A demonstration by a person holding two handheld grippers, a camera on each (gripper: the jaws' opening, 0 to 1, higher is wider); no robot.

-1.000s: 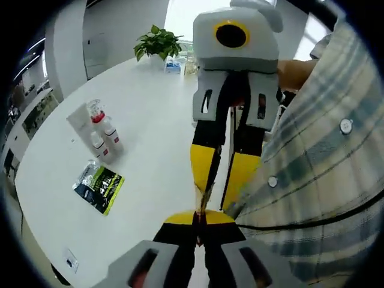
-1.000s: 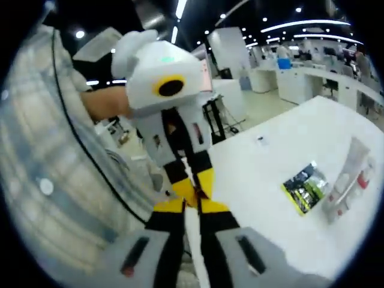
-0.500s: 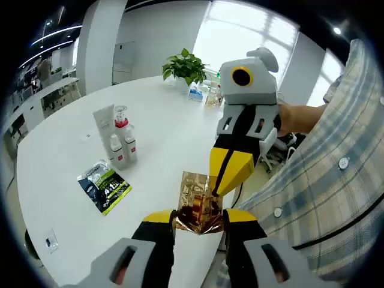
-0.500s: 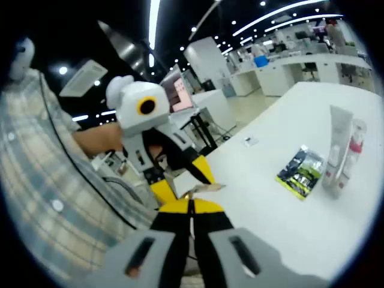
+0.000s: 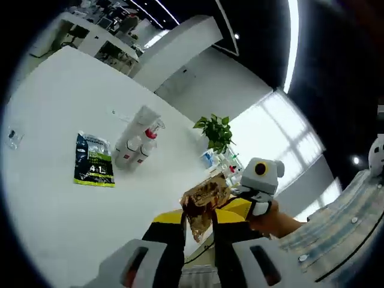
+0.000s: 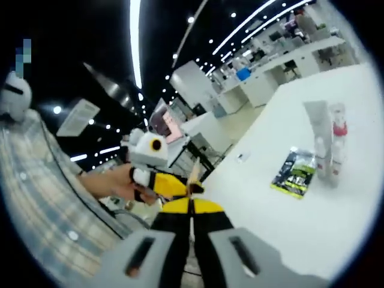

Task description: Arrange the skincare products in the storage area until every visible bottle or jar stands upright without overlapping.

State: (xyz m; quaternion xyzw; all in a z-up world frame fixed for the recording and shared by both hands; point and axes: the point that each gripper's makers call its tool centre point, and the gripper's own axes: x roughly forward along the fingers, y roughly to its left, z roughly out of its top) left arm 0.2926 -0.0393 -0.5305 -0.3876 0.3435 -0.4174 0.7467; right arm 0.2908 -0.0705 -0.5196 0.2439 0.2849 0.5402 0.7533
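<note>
My left gripper (image 5: 200, 215) is shut on a crumpled gold foil sachet (image 5: 203, 201), which fills the narrow gap between its yellow jaws. My right gripper (image 6: 191, 203) has its jaws pressed together, and the gold sachet (image 6: 195, 173) rises edge-on as a thin sliver just above its tips. I cannot tell whether the right gripper pinches it. The two grippers meet tip to tip off the table's edge. On the white table (image 5: 54, 198) stand a white tube (image 5: 137, 127) and small red-capped bottles (image 5: 144, 147), with a green-black sachet (image 5: 94, 160) lying flat beside them.
A potted plant (image 5: 216, 133) and small items stand at the table's far end. A person's hand (image 6: 117, 183) and plaid sleeve (image 6: 42, 204) hold the left gripper. Desks and office furniture (image 6: 264, 84) lie beyond the table.
Both hands have swung upward, so the table group looks farther away. My left jaws parted from fully shut, and the gold sachet now shows face-on between them.
</note>
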